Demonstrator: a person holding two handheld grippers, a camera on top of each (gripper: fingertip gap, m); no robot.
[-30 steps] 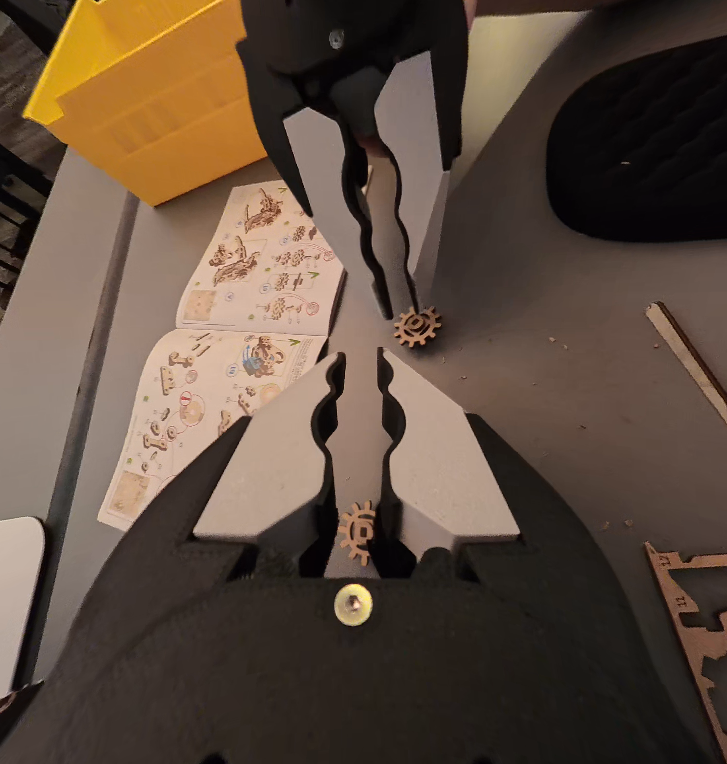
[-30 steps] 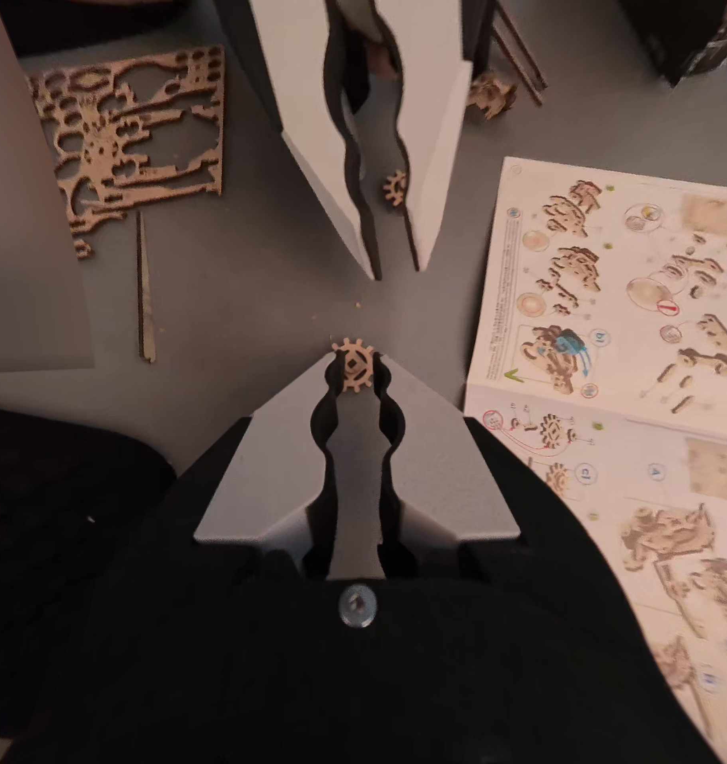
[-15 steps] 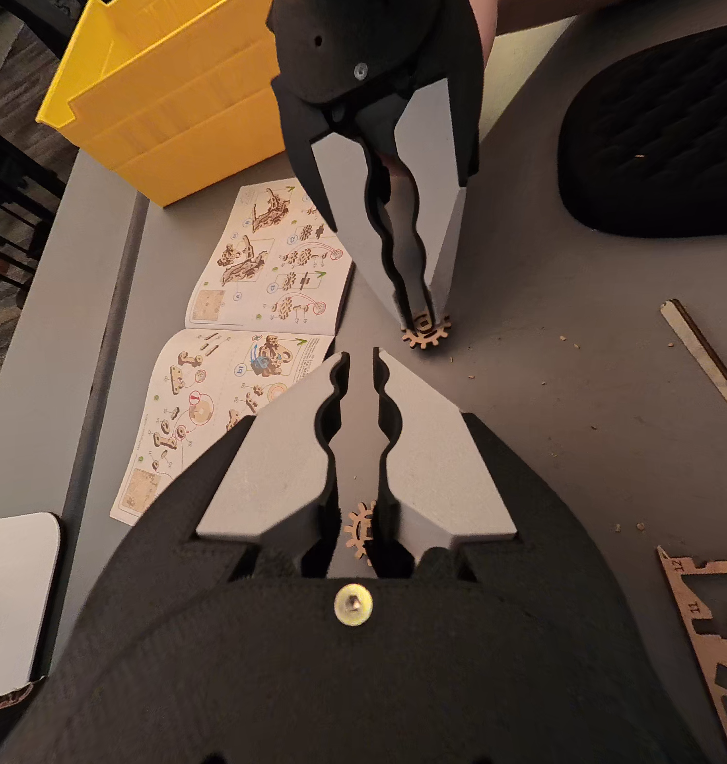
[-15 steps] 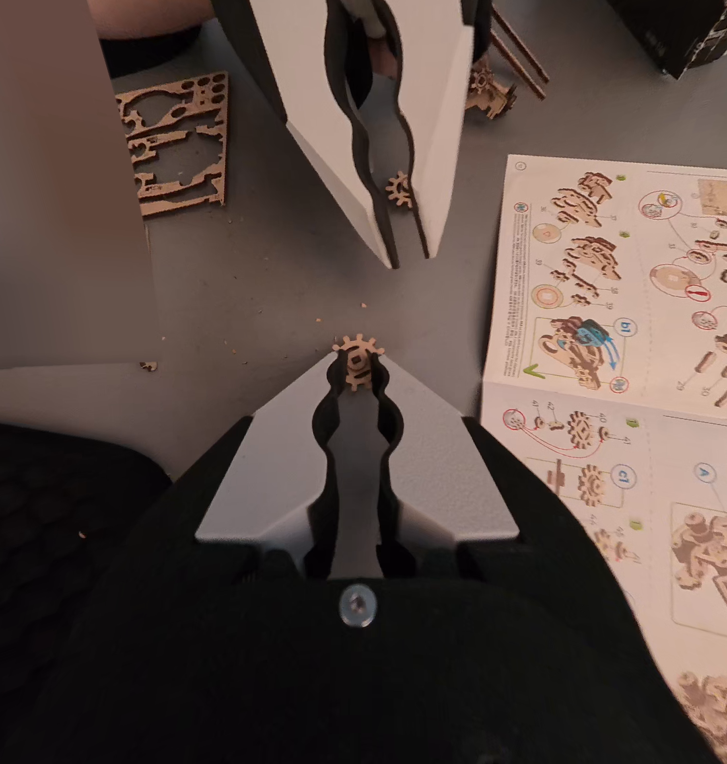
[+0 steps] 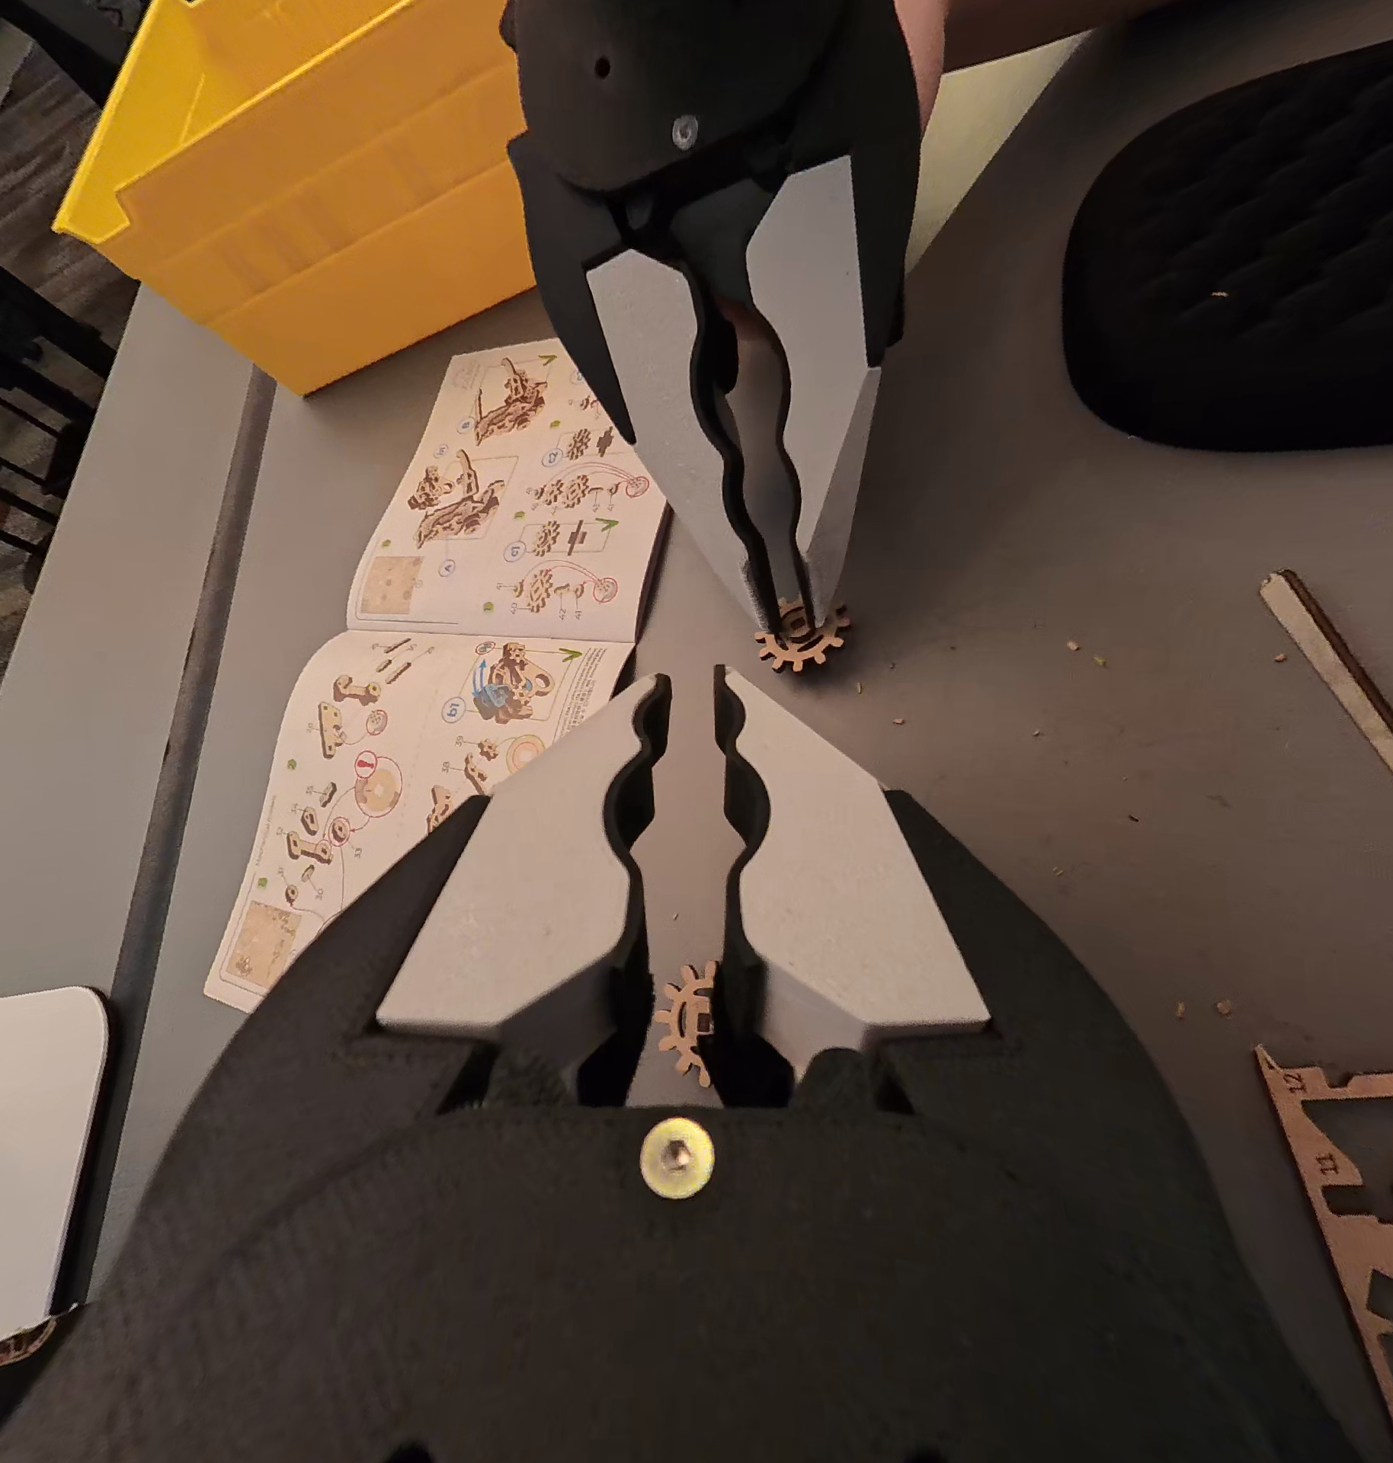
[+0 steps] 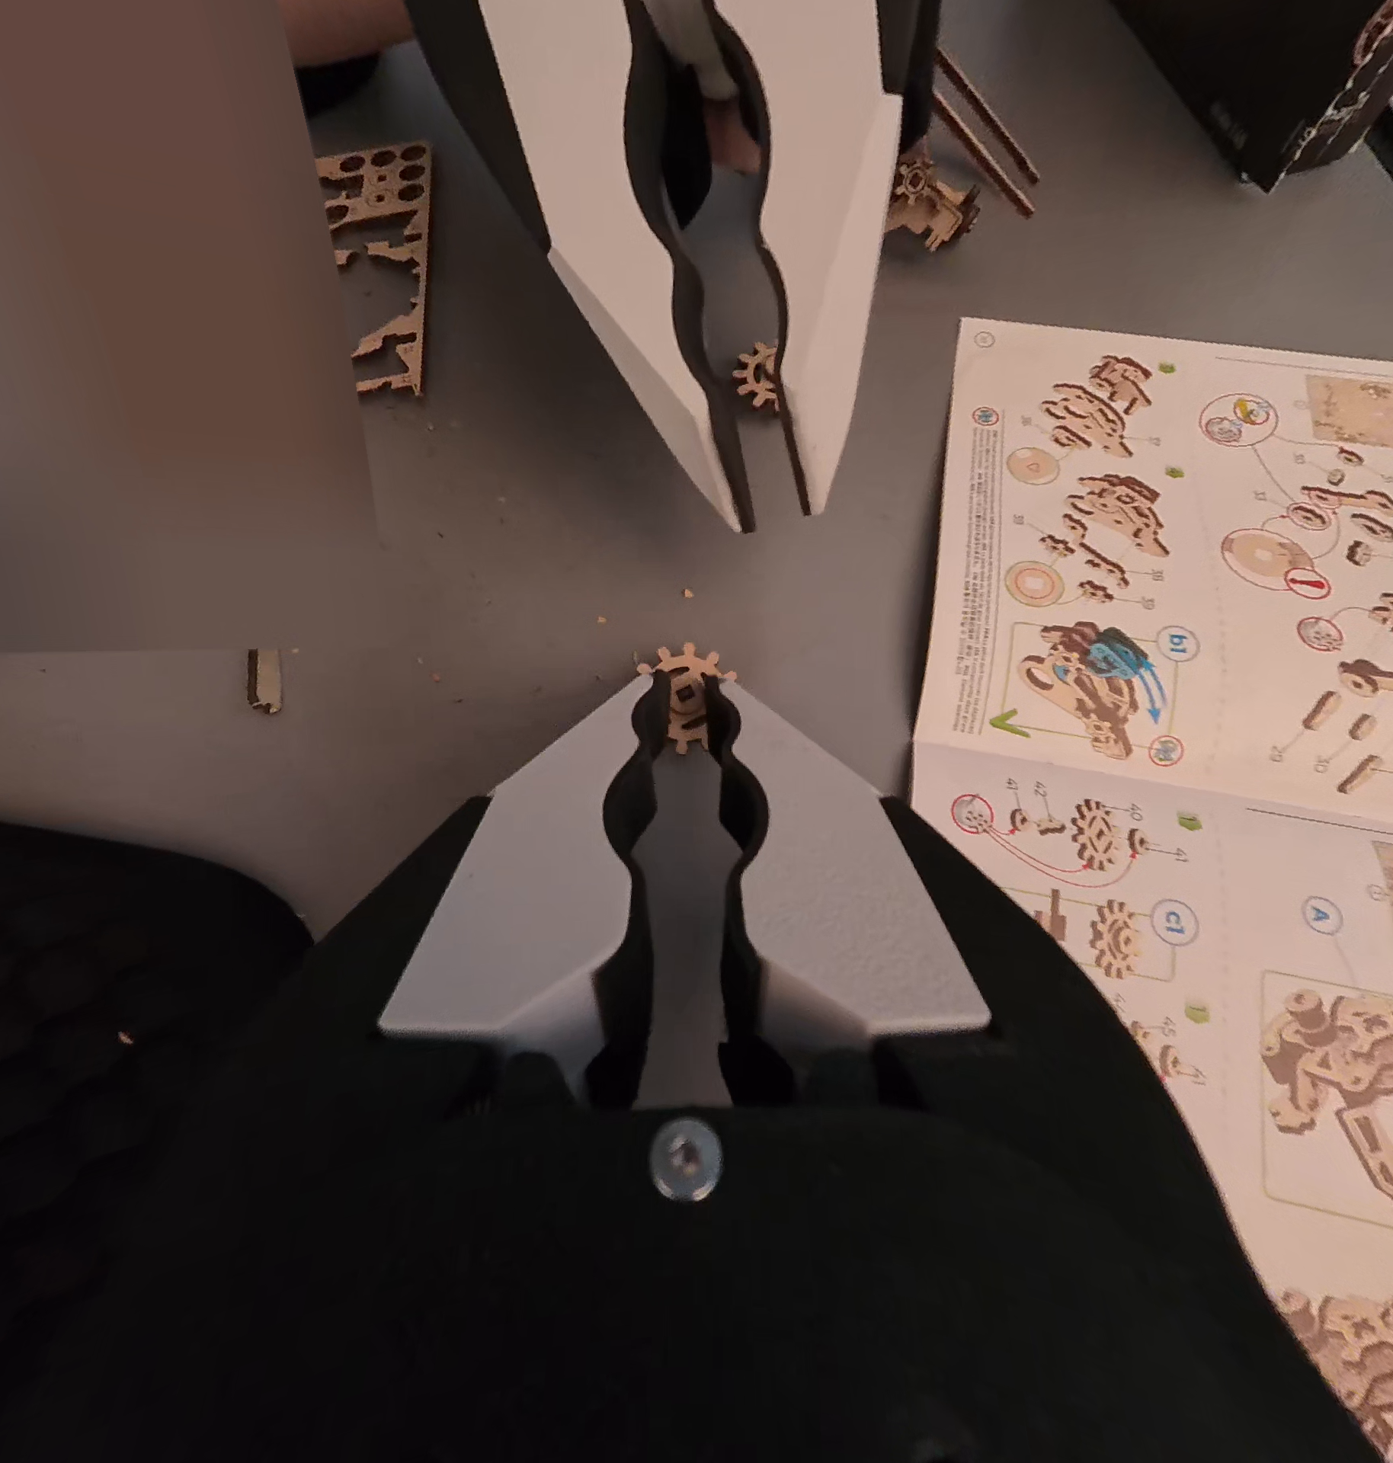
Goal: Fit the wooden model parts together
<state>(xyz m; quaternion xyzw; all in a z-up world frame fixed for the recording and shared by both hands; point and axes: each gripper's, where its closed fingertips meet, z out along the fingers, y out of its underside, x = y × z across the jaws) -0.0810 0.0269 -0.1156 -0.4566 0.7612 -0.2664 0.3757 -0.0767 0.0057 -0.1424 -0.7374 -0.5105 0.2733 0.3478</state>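
Grey tabletop [image 5: 1073, 792] fills both views, strewn with small wood crumbs, with an open instruction booklet [image 5: 456, 673] lying flat on it and a yellow bin [image 5: 305, 198] behind that. In the right wrist view the right gripper [image 6: 687, 697] has its jaws closed on a small wooden gear [image 6: 687, 701], pinched at the very fingertips; the gear stands on edge, its flat faces against the pads and its toothed rim poking out past the tips. Seen from the left wrist view, that same gear [image 5: 802, 633] sits at or just above the table surface (contact cannot be told), tilted so one face shows. The left gripper [image 5: 689, 689] has its tips slightly apart, while deep in its throat a second wooden gear [image 5: 687, 1021] is wedged against the right-hand finger, also on edge; whether it is truly clamped cannot be told. A cut-out wooden sheet [image 5: 1358, 1187] lies at the right, a thin wooden strip [image 5: 1342, 681] runs diagonally beyond it, and a black quilted pad [image 5: 1271, 261] lies farther back. A partly built wooden assembly [image 6: 927, 202] rests behind the left gripper.
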